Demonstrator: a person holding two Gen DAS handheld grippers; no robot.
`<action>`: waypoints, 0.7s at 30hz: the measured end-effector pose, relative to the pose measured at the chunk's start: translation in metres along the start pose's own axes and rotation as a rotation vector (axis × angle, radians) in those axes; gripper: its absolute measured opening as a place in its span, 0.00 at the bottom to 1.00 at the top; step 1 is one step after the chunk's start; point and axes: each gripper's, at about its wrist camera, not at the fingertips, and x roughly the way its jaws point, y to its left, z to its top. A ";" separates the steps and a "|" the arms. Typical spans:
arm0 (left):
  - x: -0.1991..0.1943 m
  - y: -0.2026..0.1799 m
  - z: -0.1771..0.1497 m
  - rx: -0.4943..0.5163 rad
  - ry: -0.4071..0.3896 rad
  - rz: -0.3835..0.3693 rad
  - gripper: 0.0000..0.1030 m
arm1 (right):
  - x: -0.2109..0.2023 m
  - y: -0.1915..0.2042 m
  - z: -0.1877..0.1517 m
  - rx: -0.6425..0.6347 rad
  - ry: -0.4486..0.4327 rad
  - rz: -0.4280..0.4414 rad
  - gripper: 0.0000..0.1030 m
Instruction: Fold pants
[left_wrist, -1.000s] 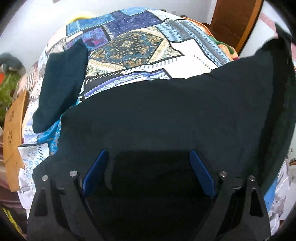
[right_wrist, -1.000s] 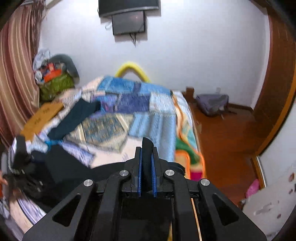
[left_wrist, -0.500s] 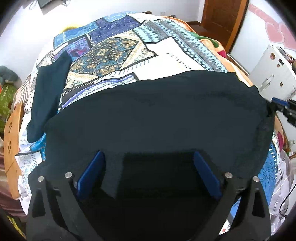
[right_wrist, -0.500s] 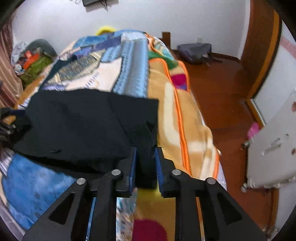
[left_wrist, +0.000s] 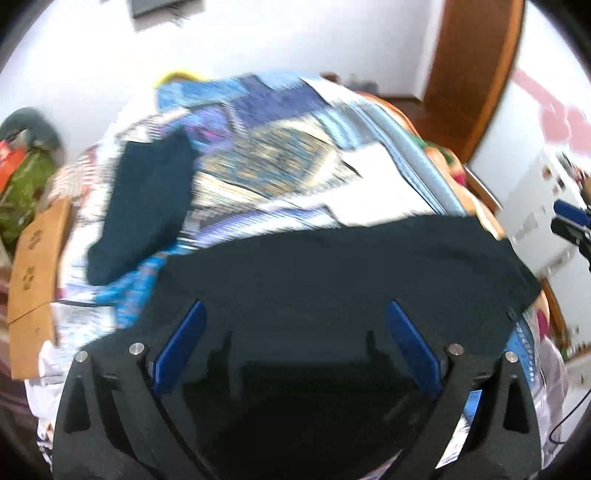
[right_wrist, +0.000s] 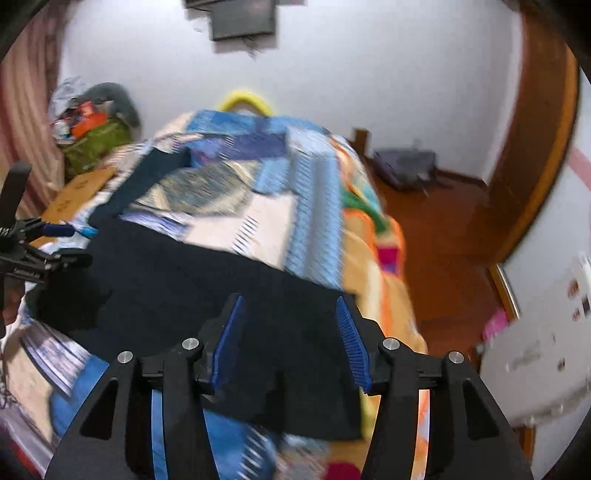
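Both grippers have their fingers spread wide and grip nothing: the left gripper (left_wrist: 295, 343) hangs over the near-left part of the pants (left_wrist: 332, 280), and the right gripper (right_wrist: 290, 339) hangs over their near-right corner, blue pads (right_wrist: 229, 343) apart with dark cloth showing between them. From the right wrist view the left gripper (right_wrist: 55, 243) shows at the far left edge of the cloth, fingers parted. From the left wrist view the right gripper (left_wrist: 570, 221) shows at the right edge of the picture, just past the corner of the cloth.

Largest in view is the bed, covered by a patchwork bedspread (right_wrist: 266, 206) of blue, cream and purple blocks, with an orange blanket (right_wrist: 384, 273) hanging over its right side. The dark pants (right_wrist: 207, 280) lie flat across the near end of the bed, spread from side to side. One dark strip of cloth (left_wrist: 147, 206) lies farther up the bedspread on the left; whether it joins the pants cannot be told. A brown cardboard box (left_wrist: 35, 273) sits beside the bed on the left, and a grey bag (right_wrist: 404, 168) rests on the wooden floor to the right. Both views are blurred.
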 end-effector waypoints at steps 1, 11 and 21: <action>-0.005 0.011 0.001 -0.016 -0.011 0.012 0.96 | 0.003 0.008 0.007 -0.016 -0.007 0.022 0.47; -0.023 0.176 -0.033 -0.217 0.007 0.223 0.96 | 0.071 0.123 0.070 -0.230 -0.018 0.210 0.47; 0.029 0.257 -0.113 -0.370 0.207 0.243 0.96 | 0.167 0.228 0.091 -0.399 0.159 0.386 0.47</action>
